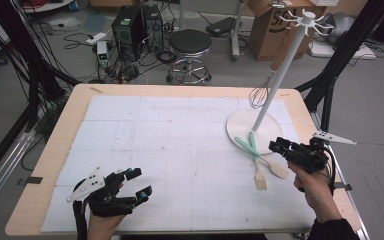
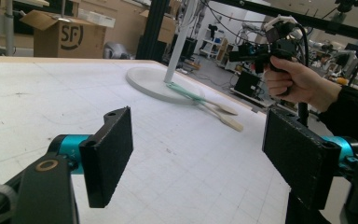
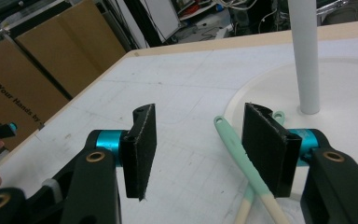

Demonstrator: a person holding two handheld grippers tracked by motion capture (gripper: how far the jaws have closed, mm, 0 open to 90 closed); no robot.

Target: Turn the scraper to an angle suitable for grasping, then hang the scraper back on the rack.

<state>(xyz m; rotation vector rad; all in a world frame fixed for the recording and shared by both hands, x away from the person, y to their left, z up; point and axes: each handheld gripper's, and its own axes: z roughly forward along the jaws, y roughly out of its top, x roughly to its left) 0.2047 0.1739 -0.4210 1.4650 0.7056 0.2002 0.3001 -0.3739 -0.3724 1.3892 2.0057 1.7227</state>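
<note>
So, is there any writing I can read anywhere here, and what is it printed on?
"SF" in a dark circle: on the open cardboard box behind the table, in the left gripper view.
"Free Your Hands by": on the brown cardboard beside the table, in the right gripper view; it runs on out of sight.
Large dark letters on the cardboard box by the stool, in the high view: partly hidden, not readable.

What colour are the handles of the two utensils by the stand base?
Mint green handles with pale wooden heads, best in the right gripper view.
</note>
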